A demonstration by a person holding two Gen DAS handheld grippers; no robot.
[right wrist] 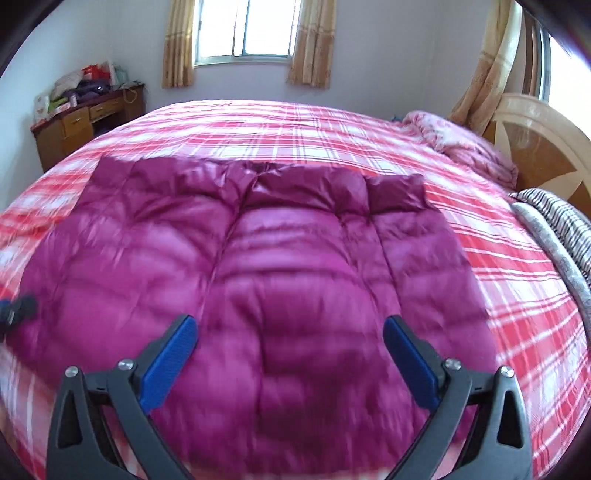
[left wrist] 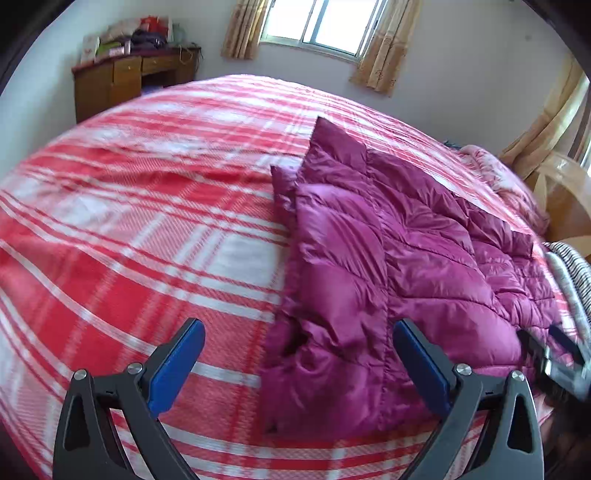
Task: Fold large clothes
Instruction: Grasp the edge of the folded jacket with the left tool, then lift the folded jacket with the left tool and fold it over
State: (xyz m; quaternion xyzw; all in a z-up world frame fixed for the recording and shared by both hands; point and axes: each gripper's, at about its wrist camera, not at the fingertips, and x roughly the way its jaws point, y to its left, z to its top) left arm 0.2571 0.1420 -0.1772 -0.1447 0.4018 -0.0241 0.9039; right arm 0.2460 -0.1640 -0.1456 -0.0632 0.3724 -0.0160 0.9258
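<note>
A magenta quilted down jacket (left wrist: 406, 251) lies flat on a red and white plaid bedspread (left wrist: 129, 221). In the left wrist view it fills the right half, its near left corner between my fingers. My left gripper (left wrist: 299, 332) hovers open above that corner, holding nothing. In the right wrist view the jacket (right wrist: 288, 280) spreads across the middle, blurred by motion. My right gripper (right wrist: 290, 328) hangs open over its near part, empty. The right gripper (left wrist: 557, 354) also shows at the left wrist view's right edge, and the left gripper (right wrist: 16, 312) at the right wrist view's left edge.
A wooden desk (left wrist: 125, 77) piled with bags stands in the far left corner. A window (right wrist: 247, 31) with beige curtains is behind the bed. A pink floral quilt (right wrist: 458, 144), a striped blanket (right wrist: 557, 229) and a wooden headboard (right wrist: 535, 144) lie at the right.
</note>
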